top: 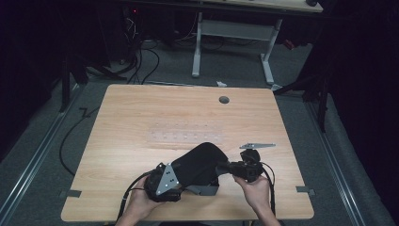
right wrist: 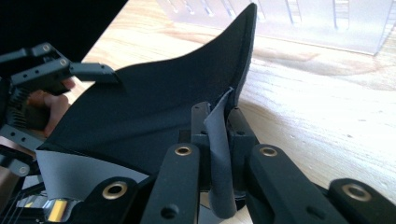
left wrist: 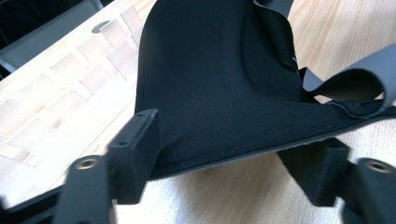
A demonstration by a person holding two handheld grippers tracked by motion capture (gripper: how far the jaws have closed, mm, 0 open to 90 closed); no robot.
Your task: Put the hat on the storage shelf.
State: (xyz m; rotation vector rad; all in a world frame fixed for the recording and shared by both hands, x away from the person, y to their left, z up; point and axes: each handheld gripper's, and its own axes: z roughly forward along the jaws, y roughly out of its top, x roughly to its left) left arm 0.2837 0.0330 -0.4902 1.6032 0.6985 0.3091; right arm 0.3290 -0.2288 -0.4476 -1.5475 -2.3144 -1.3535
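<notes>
A black fabric piece (top: pixel 200 162) with grey straps is held up just above the wooden table (top: pixel 141 108), near its front edge. My left gripper (top: pixel 187 177) sits at the piece's left end; in the left gripper view its jaws (left wrist: pixel 233 161) stand wide apart with the fabric's lower edge (left wrist: pixel 224 93) running across between them. My right gripper (top: pixel 222 167) is at the piece's right end, and in the right gripper view it (right wrist: pixel 218 127) is shut on a grey strap (right wrist: pixel 219 154). That view also has one of the left gripper's fingers (right wrist: pixel 91 71) touching the fabric's far edge.
A clear plastic rack (top: pixel 186 136) with several slots lies flat in the middle of the table, just beyond the fabric. A round cable hole (top: pixel 224 100) is near the far edge. Tape marks (top: pixel 70 193) sit at the front corners. A white desk frame (top: pixel 233 33) stands behind.
</notes>
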